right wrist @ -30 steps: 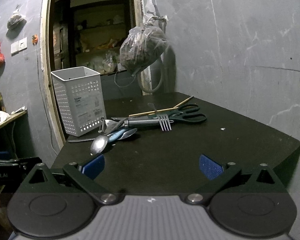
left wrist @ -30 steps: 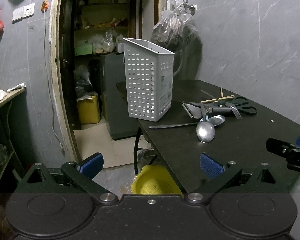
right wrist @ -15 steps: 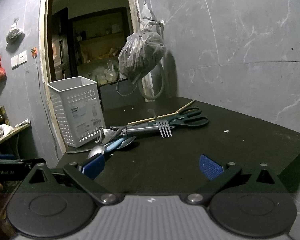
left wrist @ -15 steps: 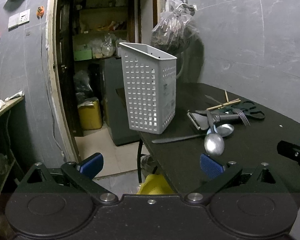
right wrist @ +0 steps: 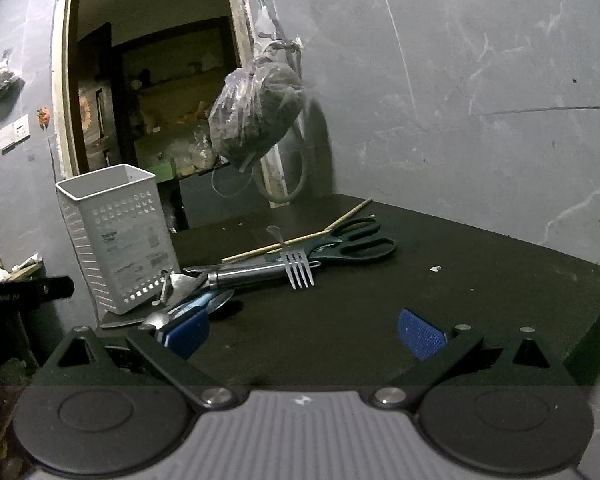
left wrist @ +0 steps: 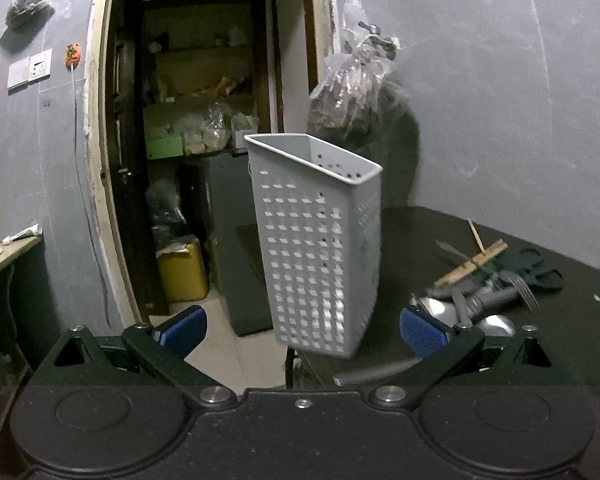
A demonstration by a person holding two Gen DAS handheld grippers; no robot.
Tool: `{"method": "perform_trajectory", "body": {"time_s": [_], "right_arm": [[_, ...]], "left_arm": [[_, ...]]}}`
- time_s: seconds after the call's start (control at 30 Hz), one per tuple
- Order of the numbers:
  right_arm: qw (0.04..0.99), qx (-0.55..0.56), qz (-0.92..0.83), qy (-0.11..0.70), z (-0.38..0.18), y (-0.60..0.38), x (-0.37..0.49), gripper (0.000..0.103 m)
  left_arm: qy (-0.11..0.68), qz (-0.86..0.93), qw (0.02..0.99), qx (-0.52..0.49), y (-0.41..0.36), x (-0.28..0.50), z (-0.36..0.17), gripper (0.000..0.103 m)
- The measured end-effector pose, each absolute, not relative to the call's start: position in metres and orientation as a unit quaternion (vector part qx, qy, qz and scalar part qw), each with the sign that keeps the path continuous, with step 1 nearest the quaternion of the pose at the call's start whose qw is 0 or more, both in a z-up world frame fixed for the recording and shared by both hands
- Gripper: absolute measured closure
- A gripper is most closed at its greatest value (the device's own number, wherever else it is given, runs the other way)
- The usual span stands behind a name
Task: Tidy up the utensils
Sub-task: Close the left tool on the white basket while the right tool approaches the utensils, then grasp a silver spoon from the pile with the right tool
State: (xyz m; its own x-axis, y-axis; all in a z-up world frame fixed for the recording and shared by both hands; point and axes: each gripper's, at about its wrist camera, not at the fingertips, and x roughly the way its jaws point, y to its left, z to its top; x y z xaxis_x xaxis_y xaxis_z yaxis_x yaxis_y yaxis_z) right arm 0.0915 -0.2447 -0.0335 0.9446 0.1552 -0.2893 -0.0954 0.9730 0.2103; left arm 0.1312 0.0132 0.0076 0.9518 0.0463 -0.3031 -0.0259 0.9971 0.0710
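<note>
Both tools are at the approach step, with nothing picked up. The left hand-held gripper (left wrist: 302, 326) hangs with its blue pads spread wide and nothing between them, and the right hand-held gripper (right wrist: 302, 330) is spread and empty too.

Just ahead of the right one, by its left pad, a steel spoon with a pale blue handle (right wrist: 188, 310) lies on the dark counter (right wrist: 440, 300). Beyond it are a steel-handled peeler (right wrist: 244, 272), a steel fork (right wrist: 299, 270), dark green scissors (right wrist: 352, 242) and thin wooden sticks (right wrist: 300, 236), all heaped loosely and overlapping.

Ahead of the left gripper, the white perforated plastic caddy (left wrist: 320, 248) stands at the counter's corner, just beside the heap. No utensil shows at its rim.

My judgement: the next move calls for the right gripper to drop onto the nearest handle and close, while the left steadies the light caddy near the edge.

The caddy carries a printed label (right wrist: 130, 248), too small to read. The left tool's body (right wrist: 24, 290) shows faint lettering that I cannot make out.
</note>
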Motion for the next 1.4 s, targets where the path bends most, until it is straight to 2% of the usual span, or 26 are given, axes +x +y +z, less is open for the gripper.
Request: {"method": "perform_trajectory", "body": {"time_s": [0.47,0.77,0.83,1.03,1.4], "right_arm": [[0.984,0.056,0.033,0.168,-0.024,-0.241,0.117,0.000],[0.982,0.035,0.074,0.171,-0.008,-0.228,0.131,0.000],[0.979,0.040,0.094,0.174,-0.006,-0.226,0.135,0.000],[0.972,0.046,0.129,0.191,0.001,-0.213,0.150,0.000],[0.951,0.069,0.208,0.219,0.000,-0.191,0.171,0.003]], "left_arm": [[0.141,-0.007,0.989,0.035,0.015,0.201,0.014,0.001],[0.139,-0.018,0.990,-0.010,0.021,0.221,0.006,0.001],[0.141,-0.022,0.989,-0.022,0.022,0.222,0.004,0.008],[0.146,-0.031,0.988,-0.033,0.023,0.222,0.001,0.017],[0.151,-0.022,0.988,-0.037,0.021,0.219,0.003,0.019]]}}
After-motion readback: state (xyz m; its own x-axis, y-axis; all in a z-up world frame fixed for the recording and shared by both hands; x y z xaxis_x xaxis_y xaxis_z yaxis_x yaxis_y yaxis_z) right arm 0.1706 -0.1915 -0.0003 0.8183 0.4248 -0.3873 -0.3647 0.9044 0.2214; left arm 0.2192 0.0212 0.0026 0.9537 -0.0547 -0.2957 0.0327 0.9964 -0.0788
